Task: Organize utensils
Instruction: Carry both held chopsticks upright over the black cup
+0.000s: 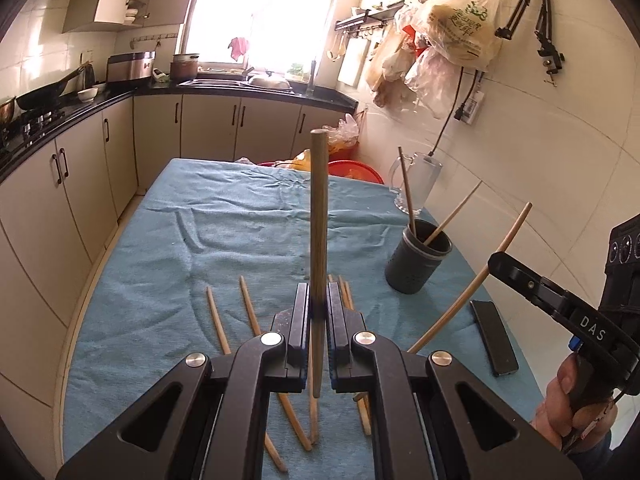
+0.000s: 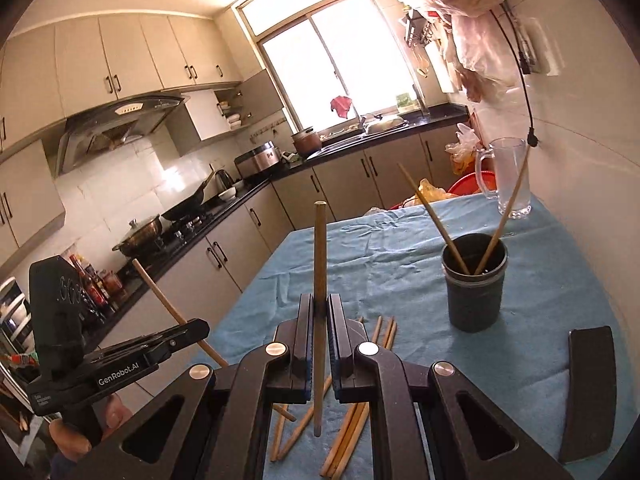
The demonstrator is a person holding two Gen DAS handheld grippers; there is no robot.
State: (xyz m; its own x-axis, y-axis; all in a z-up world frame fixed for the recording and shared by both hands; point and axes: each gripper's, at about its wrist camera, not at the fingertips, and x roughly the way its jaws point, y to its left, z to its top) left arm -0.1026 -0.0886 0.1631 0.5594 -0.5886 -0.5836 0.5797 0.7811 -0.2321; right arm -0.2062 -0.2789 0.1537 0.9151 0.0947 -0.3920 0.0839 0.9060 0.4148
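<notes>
— Looking along the left gripper [image 1: 319, 312], what do you see between its black fingers?

— One long, round wooden chopstick [image 1: 319, 216], standing nearly upright, clamped tight — the jaws are drawn in narrow around it, pads pressing both sides.

— And the right gripper [image 2: 319, 316]?

— Same story: it is closed on its own slim wooden chopstick [image 2: 319, 264], which also rises almost straight up from the pinch. From the left view, that one slants across the frame near the wall, with a hand [image 1: 568, 400] on the grip below it.

— Where do the rest lie?

— Several loose wooden chopsticks [image 1: 218, 320] are scattered on the rumpled blue cloth [image 1: 160, 280] covering the table, just under both grippers. Some cross each other; a few lie side by side.

— Any container?

— A dark grey cylindrical holder [image 2: 475, 284] stands on the cloth toward the wall side, with two chopsticks [image 2: 434, 216] already leaning inside, tips fanned apart. Behind it sits a clear glass mug with a handle [image 2: 508, 176], near the table's far corner.

— Anything else on the cloth?

— A flat black rectangular slab [image 1: 494, 336] lies beside the holder, closer to the near edge — I cannot tell what it is.
</notes>
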